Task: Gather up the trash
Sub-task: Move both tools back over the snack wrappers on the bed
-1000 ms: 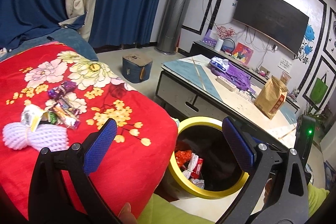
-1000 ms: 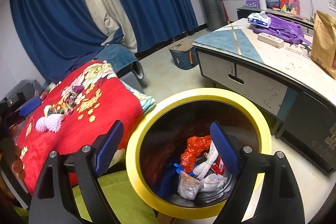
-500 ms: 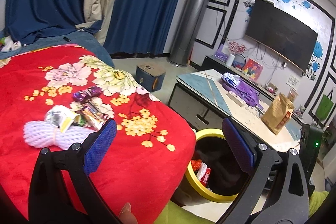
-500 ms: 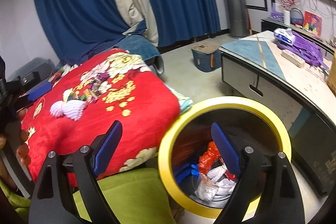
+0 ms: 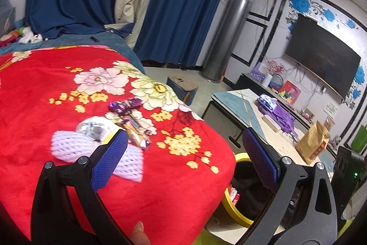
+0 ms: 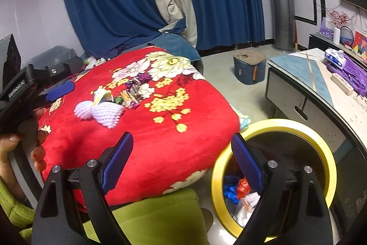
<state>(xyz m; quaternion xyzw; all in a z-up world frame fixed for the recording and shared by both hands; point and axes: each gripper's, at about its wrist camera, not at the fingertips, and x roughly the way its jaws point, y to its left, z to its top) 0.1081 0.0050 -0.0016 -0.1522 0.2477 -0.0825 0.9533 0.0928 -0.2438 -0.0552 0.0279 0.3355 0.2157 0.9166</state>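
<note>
Trash sits in a small heap on the red floral blanket — white foam netting, a crumpled foil wrapper and a scatter of candy wrappers just beyond it. Your left gripper has its fingers wide apart with nothing between them, its left pad in front of the near edge of the netting. Your right gripper is likewise spread and empty, nearer you than the heap. To the right, on the floor beside the blanket, stands the yellow-rimmed bin — coloured wrappers already lie in its bottom.
</note>
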